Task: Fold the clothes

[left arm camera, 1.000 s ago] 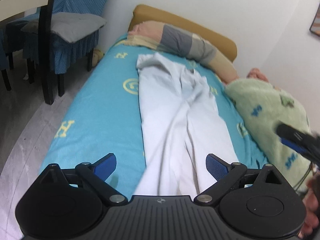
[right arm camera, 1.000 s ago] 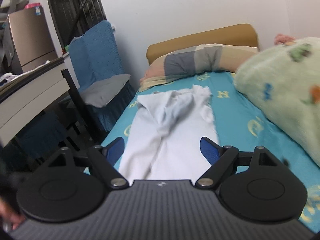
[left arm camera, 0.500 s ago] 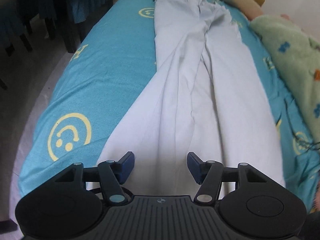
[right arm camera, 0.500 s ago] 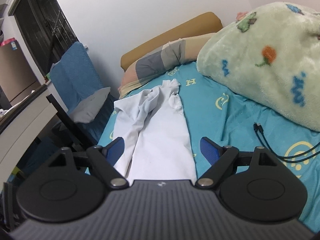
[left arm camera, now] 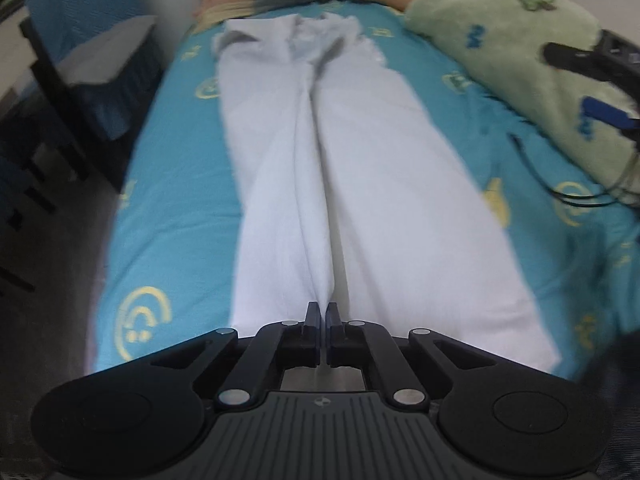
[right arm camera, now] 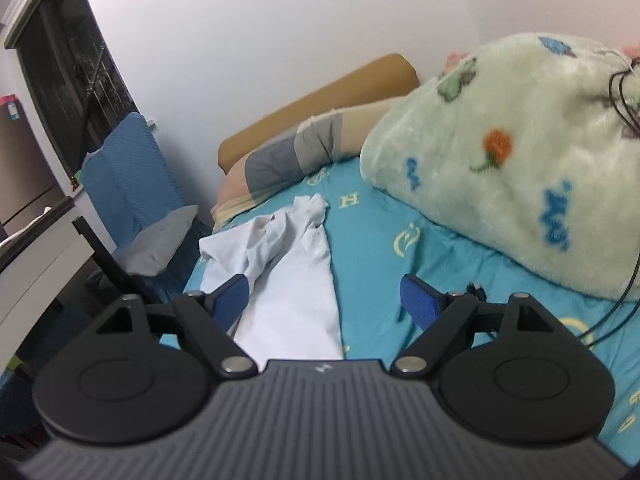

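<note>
Since a second ago, the left gripper (left arm camera: 323,314) has been clenched on the white trousers' (left arm camera: 360,184) hem; the right gripper (right arm camera: 324,300) is held released beyond. Folding is judged barely begun.

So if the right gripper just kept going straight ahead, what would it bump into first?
Probably the white trousers lying on the blue bedsheet. The right gripper has its fingers wide open and tips slightly downward, with the near trouser leg between them. Depth is hard to judge, so it might land on the sheet beside them.
</note>
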`<state>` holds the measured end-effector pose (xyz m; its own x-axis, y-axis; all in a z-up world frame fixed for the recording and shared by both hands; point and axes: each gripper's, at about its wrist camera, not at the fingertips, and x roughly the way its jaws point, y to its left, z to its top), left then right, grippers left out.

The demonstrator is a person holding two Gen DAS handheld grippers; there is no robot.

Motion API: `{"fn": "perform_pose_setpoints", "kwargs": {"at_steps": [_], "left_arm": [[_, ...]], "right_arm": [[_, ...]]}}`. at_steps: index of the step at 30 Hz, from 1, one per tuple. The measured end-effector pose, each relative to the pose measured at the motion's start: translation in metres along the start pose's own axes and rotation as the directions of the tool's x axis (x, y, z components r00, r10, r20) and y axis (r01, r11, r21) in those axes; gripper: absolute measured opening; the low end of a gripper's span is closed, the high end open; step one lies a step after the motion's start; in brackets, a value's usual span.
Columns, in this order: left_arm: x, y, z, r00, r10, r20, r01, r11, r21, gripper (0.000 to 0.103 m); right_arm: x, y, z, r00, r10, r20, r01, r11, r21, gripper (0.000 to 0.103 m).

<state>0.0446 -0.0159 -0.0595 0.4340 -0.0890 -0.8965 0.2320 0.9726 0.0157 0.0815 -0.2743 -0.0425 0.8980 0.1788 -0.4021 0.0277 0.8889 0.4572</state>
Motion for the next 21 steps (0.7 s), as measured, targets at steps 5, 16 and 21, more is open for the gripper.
{"fn": "perform_pose_setpoints", "kwargs": {"at_steps": [5,16,21], "left_arm": [[0.016,-0.029,0.000,0.989,-0.132,-0.061,0.129,0.991,-0.043,0.001],[0.021,0.027,-0.017,0.961,-0.266,-0.070,0.244,0.942,-0.230,0.068],[0.016,0.084,-0.014,0.980,-0.201,0.018,0.192,0.906,-0.376,0.084]], "right_arm": [[0.014,-0.019,-0.002,0.995,0.027,-0.098,-0.018,0.995,0.093,0.084],[0.036,-0.037,-0.040,0.917,0.151,-0.369,-0.060,0.968,0.245,0.085],[0.041,-0.050,-0.060,0.876,0.194,-0.441,-0.019,0.929,0.370,0.071]]}}
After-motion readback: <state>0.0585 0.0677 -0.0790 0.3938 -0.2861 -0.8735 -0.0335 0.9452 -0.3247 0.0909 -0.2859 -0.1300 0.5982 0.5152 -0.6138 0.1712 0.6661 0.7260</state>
